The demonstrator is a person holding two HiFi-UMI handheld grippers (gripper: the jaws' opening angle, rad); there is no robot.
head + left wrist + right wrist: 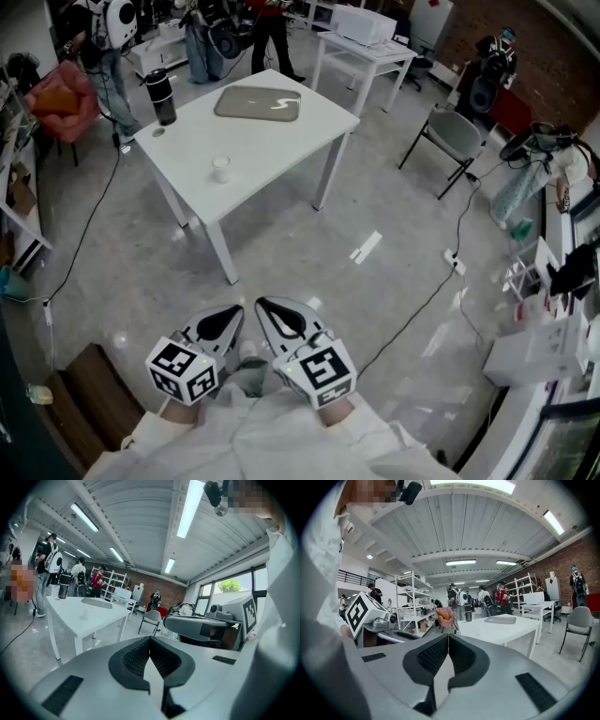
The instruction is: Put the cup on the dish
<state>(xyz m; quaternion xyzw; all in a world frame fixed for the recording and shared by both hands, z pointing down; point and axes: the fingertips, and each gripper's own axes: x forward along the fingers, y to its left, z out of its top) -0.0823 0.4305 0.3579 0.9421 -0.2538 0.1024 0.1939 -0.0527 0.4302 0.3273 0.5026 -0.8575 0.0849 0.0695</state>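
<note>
**Both grippers closed and empty, cup on the table apart from the dish**

From my seat at the controls, the left gripper (232, 315) and the right gripper (267, 307) sit side by side at the near edge of the head view, over bare floor. They are well short of the white table (309, 127). In each gripper's own view the jaws meet at the tips with nothing between them, so neither tool holds anything.

The cup (220, 169) stands upright on the table, near its near-left edge. It is small and pale, and I cannot tell whether anything is in it. The dish (258, 103) lies farther back on the same table, toward the far side. It is flat, grey and roughly square, with a pale curved streak across its top. The cup and the dish are clearly apart, with bare tabletop between them.

At the far left corner of the table stands a dark tumbler (161, 97) with a lid on, so its contents are hidden. A small round thing (157, 132) lies on the table just beside it, on the near side; it is too small for me to say what it is.

Beyond the table, to the far right, a second white table (375, 58) carries a white box (364, 24). A grey folding chair (457, 139) stands on the floor to the right.
</note>
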